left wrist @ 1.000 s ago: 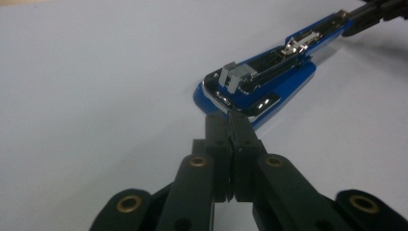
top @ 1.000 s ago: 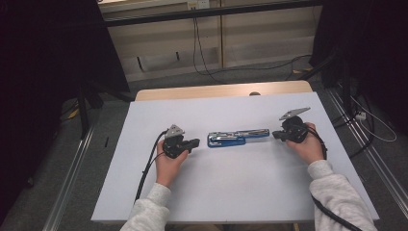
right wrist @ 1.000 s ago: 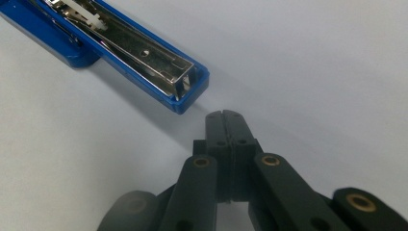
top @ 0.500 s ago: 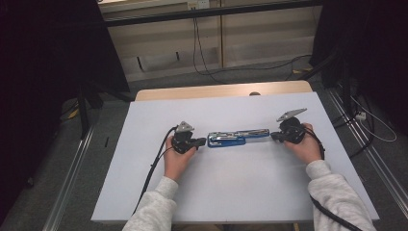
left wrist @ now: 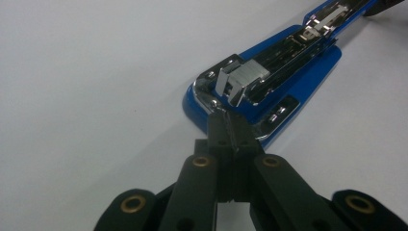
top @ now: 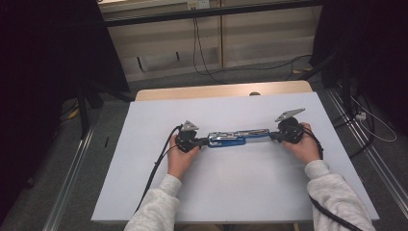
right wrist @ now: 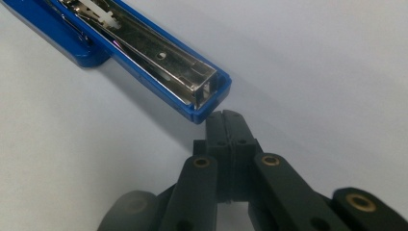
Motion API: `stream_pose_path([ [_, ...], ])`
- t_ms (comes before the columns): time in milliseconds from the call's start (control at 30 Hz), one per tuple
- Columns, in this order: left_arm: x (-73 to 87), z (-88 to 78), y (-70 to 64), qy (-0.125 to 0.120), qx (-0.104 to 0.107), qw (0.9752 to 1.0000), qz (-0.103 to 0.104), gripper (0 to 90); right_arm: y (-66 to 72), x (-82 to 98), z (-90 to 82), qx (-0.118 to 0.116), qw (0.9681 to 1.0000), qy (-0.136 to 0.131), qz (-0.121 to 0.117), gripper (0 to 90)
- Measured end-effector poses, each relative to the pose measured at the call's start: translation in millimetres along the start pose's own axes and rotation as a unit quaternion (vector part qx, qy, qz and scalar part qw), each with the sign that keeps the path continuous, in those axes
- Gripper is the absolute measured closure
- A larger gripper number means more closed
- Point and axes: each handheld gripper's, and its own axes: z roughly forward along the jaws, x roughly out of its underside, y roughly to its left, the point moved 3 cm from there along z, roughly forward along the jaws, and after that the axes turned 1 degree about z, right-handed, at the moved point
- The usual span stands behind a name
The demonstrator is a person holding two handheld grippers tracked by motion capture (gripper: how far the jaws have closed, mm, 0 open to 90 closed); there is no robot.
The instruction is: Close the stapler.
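While the stapler (top: 238, 137) lies unfolded, 2 closed grippers touch its ends.

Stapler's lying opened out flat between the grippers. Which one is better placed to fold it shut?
Probably the right. The right gripper, jaws shut, sits at the tip of the blue metal stapler, its long magazine arm. The left gripper, jaws shut, touches the wide base end, better for bracing.

You are facing a white counter (top: 159, 192) whose far wooden edge (top: 216, 90) is showing beyond the white top. Dark curtains (top: 43, 48) are hanging at both sides. A pale panelled wall (top: 250, 33) is standing behind, with black cables (top: 197, 43) trailing onto the grey floor (top: 159, 82).
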Motion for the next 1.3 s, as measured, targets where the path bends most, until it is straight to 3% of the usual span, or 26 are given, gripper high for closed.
stream_pose_path([
  [300, 1.1, 1.4, 1.4, 0.0, -0.001, 1.0, -0.006, 90.0, 3.6, -0.6, 1.8, -0.007, 0.9999, 0.001, -0.008, 90.0],
  [567, 1.4, 1.3, 1.3, 0.001, -0.002, 1.0, -0.004, 90.0, 10.8, -12.3, -0.8, -0.014, 0.9995, -0.026, -0.013, 90.0],
  [733, 1.8, -0.2, 2.0, 0.0, -0.008, 1.0, -0.003, 86.3, 19.7, -21.0, -2.2, -0.034, 0.9981, -0.048, -0.017, 85.1],
  [833, 3.4, -4.7, 4.9, -0.012, -0.016, 0.9996, -0.019, 78.4, 24.8, -25.2, 0.2, -0.039, 0.9976, -0.053, -0.02, 79.5],
  [900, 3.7, -9.0, 7.8, -0.018, -0.021, 0.9991, -0.033, 68.3, 27.0, -27.3, 1.7, -0.045, 0.9973, -0.057, -0.013, 73.7],
  [1133, 1.0, -27.3, 11.6, -0.036, -0.006, 0.9976, -0.06, 35.9, 34.1, -27.5, 2.5, -0.06, 0.9962, -0.063, 0.004, 51.2],
  [1300, 5.4, -43.3, 13.1, -0.046, -0.005, 0.9964, -0.071, 24.8, 39.3, -20.4, -4.6, -0.067, 0.9956, -0.064, 0.014, 37.9],
])
